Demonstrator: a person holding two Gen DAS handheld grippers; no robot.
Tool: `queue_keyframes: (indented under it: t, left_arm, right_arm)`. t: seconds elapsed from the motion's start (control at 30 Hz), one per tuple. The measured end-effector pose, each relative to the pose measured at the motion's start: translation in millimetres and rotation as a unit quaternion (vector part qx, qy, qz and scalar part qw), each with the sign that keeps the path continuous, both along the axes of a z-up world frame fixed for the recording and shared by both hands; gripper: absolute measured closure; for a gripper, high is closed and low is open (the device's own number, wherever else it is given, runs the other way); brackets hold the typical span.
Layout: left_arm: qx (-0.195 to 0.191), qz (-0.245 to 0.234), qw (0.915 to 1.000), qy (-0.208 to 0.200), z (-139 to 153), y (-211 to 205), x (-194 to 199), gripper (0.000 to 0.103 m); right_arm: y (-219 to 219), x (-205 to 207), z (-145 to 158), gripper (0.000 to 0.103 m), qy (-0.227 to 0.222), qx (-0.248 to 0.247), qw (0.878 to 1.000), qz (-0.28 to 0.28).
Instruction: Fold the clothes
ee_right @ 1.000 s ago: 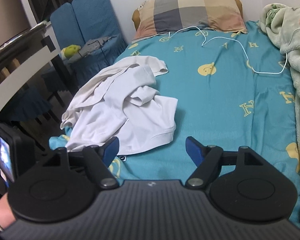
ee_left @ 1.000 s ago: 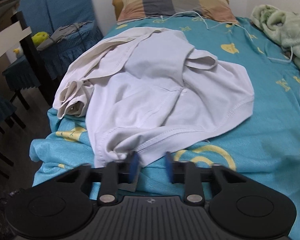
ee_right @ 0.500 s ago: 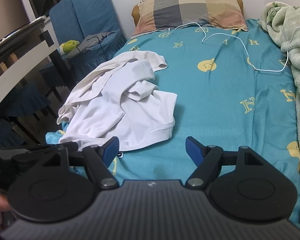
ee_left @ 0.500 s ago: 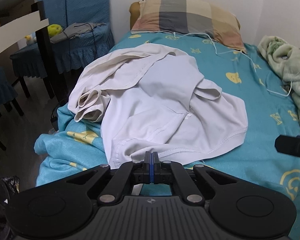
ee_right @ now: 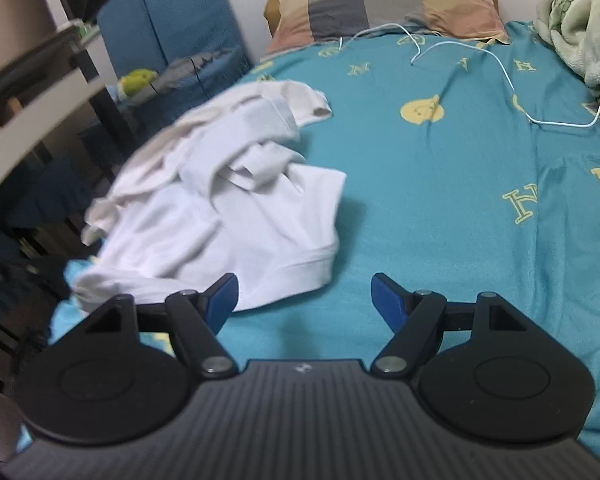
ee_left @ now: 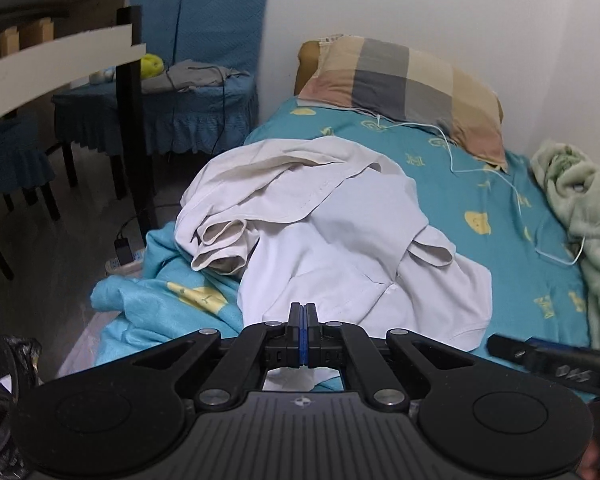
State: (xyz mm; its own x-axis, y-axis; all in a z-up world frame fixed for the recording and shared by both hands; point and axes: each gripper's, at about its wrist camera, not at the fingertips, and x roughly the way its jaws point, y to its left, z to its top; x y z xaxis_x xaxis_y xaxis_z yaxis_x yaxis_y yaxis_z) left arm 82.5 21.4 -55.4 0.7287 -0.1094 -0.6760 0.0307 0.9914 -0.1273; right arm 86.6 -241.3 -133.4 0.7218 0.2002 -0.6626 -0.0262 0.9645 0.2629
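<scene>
Fig.: left tool [ee_left: 300, 330], gaping 1 s ago, now clamped on shirt [ee_left: 340, 240] hem w/ lift begun; right tool [ee_right: 304, 294] wide, empty.

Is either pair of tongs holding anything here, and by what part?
The left tongs are shut on the near hem of the white garment. The right tongs are open, holding nothing.

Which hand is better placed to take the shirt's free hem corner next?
Right. Its tongs are open beside the white shirt's near hem corner; the left tongs are already shut at the hem.
</scene>
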Motion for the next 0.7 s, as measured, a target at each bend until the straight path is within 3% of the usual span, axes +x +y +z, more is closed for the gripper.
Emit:
queue_keyframes:
  t: [0.2, 0.33, 0.43, 0.7]
  left_arm:
    - [0.037, -0.034, 0.9984, 0.026, -23, -17, 7, 0.100]
    - [0.068, -0.050, 0.9954, 0.045, -40, -29, 14, 0.086]
    - [0.092, -0.057, 0.9927, 0.052, -48, -34, 15, 0.082]
    - [0.098, -0.043, 0.9922, 0.064, -54, -29, 15, 0.081]
  right_arm:
    - [0, 5, -26, 0.028, 0.020, -0.027, 0.999, 0.017]
    - [1, 2, -26, 0.028, 0.011, -0.029, 0.999, 0.014]
    - [1, 0, -26, 0.028, 0.005, -0.031, 0.999, 0.013]
    - [5, 2, -23, 0.028, 0.021, -0.057, 0.998, 0.007]
